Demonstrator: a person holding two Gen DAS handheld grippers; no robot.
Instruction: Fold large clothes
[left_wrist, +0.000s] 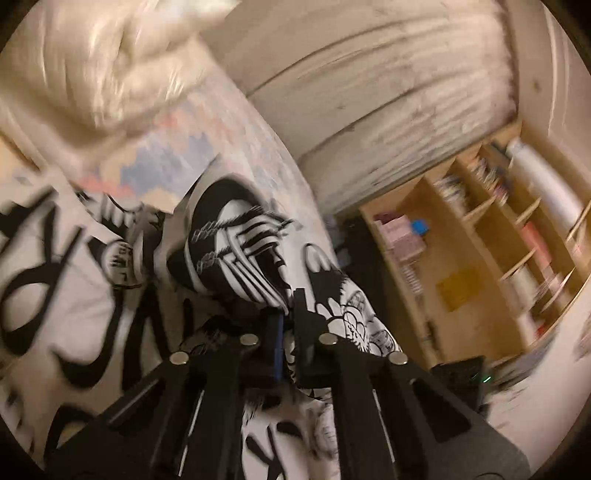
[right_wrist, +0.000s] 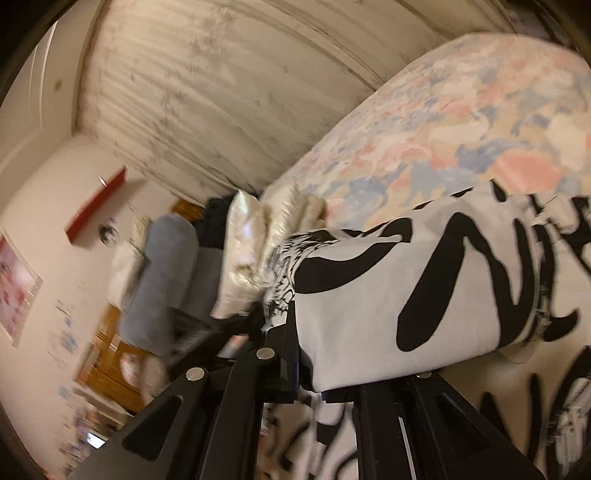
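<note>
The large garment (left_wrist: 85, 280) is white with bold black graffiti print and lies crumpled on the bed. In the left wrist view my left gripper (left_wrist: 290, 304) is shut, with a raised fold of the printed cloth (left_wrist: 236, 254) pinched at its tips. In the right wrist view the same garment (right_wrist: 388, 295) drapes over my right gripper (right_wrist: 300, 332), which is shut on a thick folded edge. The cloth hides the right-hand finger; only the left finger (right_wrist: 291, 350) shows. Both views are motion-blurred.
The bed's pastel floral sheet (left_wrist: 177, 158) (right_wrist: 443, 129) stretches beyond the garment. A cream pillow (left_wrist: 110, 55) (right_wrist: 247, 254) lies at its end. A wooden bookshelf (left_wrist: 480, 258) stands past the bed's edge. A grey cushioned seat (right_wrist: 166, 273) and a red wall shelf (right_wrist: 96, 203) are farther off.
</note>
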